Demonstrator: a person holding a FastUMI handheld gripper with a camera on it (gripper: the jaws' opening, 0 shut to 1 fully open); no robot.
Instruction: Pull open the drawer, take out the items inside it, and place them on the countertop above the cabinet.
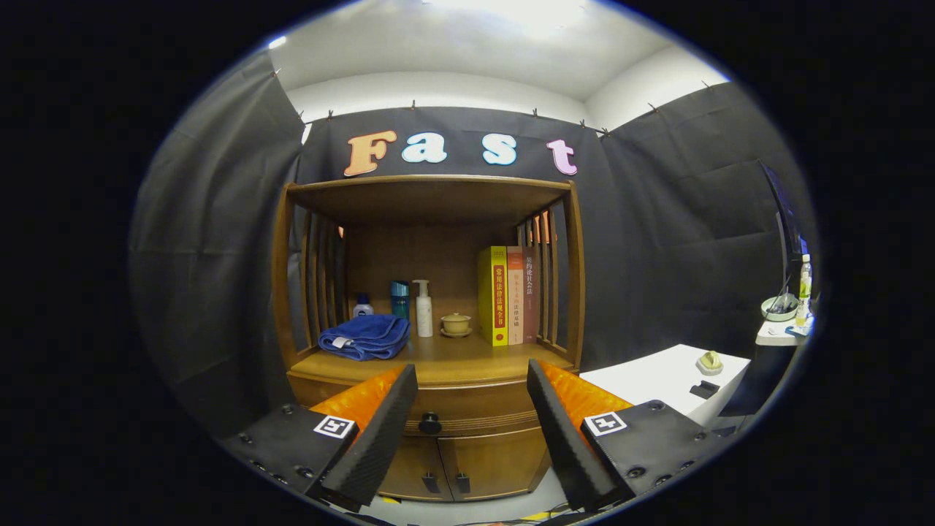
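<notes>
A wooden cabinet (438, 369) stands ahead of me, its drawer (475, 413) shut, with a dark round knob (429, 422) on the drawer front. My gripper (471, 380) is open and holds nothing; the knob sits low between the fingers, closer to the left finger and still some way ahead. The countertop (467, 358) above the drawer carries a folded blue towel (365, 336), a small dark bottle (363, 305), a teal can (399, 298), a white pump bottle (424, 309), a small lidded cup (456, 324) and three upright books (509, 295). The drawer's inside is hidden.
Slatted sides and a top shelf (427, 186) frame the countertop. Two small doors (445, 464) sit under the drawer. To the right stands a white table (668, 376) with small items, and further right a monitor (785, 219) and a ledge with bottles (802, 288).
</notes>
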